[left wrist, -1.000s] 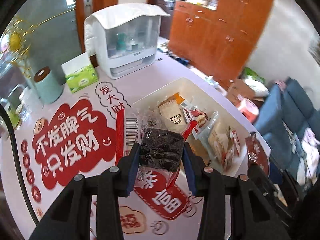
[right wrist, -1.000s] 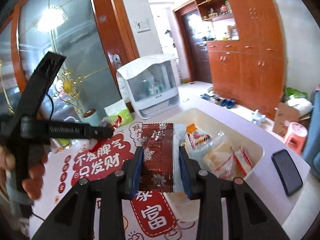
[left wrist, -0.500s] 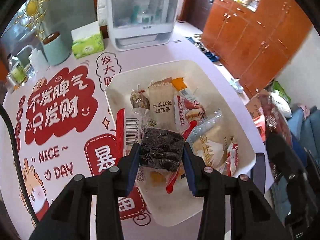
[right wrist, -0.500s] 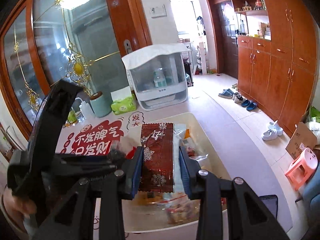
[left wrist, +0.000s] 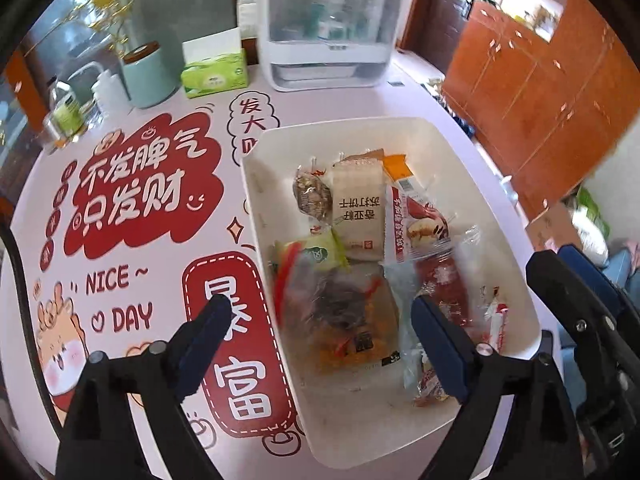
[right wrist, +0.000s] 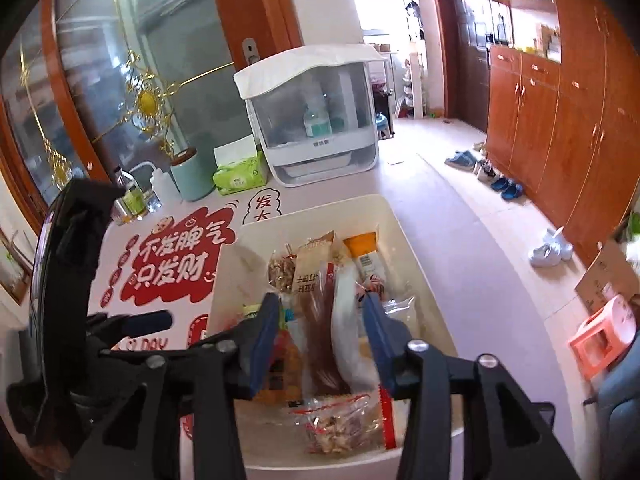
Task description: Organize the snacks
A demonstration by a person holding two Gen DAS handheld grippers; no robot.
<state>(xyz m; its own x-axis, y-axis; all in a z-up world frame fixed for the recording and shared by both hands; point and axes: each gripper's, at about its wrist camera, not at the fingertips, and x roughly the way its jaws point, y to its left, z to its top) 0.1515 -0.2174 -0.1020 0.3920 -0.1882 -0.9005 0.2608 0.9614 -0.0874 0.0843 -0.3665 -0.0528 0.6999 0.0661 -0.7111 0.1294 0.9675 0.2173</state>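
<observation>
Hovering over a white bin (left wrist: 496, 216) of packaged snacks, the left tool (left wrist: 320, 320) points steeply down with its jaws opening wide; the dark snack packet (left wrist: 340, 304) beneath it appears blurred among the other packets, and neither blue pad touches it. One pad stands over the printed mat (left wrist: 140, 200), the other over the bin's interior. Inside the bin lie a beige cracker packet (left wrist: 358, 208) with printed characters, an orange-topped wrapper (left wrist: 396, 166), a clear bag of nuts (left wrist: 312, 196) and a red-and-white pouch (left wrist: 420, 224), all crowded toward the far end and the right wall.

From the right wrist view, the right tool (right wrist: 322, 336) also hangs above the bin (right wrist: 404, 240), its jaws opening. A brown-red packet (right wrist: 320, 344) streaks between the pads, smeared by motion, beside a white blur; whether either pad touches it cannot be told. The left tool's black body (right wrist: 68, 280) fills that view's left edge.

The bin sits on a pale surface (left wrist: 320, 100) covered by the red-and-white mat. Behind it stand a white cabinet (left wrist: 328, 28) with a clear front, a green tissue pack (left wrist: 214, 72) and a mint canister (left wrist: 148, 76). Wooden cupboards (right wrist: 560, 120) line the far wall, with shoes (right wrist: 492, 176) on the floor below.
</observation>
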